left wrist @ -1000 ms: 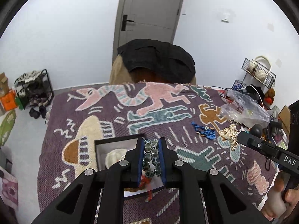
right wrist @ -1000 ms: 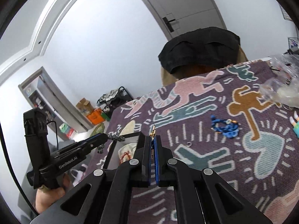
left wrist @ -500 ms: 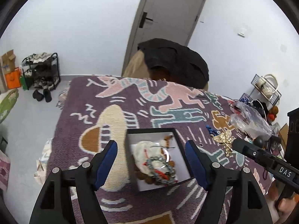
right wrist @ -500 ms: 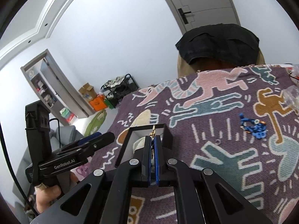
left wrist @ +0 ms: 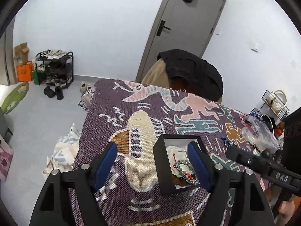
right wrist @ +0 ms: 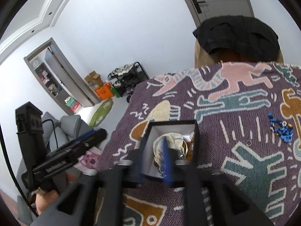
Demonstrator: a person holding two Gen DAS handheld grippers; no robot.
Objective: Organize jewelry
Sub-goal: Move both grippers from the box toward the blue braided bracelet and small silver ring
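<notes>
1. Since a second ago the left gripper dropped its beaded bracelet into the black box; fingers released.
2. Right gripper above the box, fingers parted, blurred.
3. Blue beads lie right, nearer the right gripper.

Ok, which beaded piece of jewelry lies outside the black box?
The blue beaded piece: it lies loose on the purple patterned blanket, right of the black square box; the grey-green bead bracelet sits inside it.
</notes>
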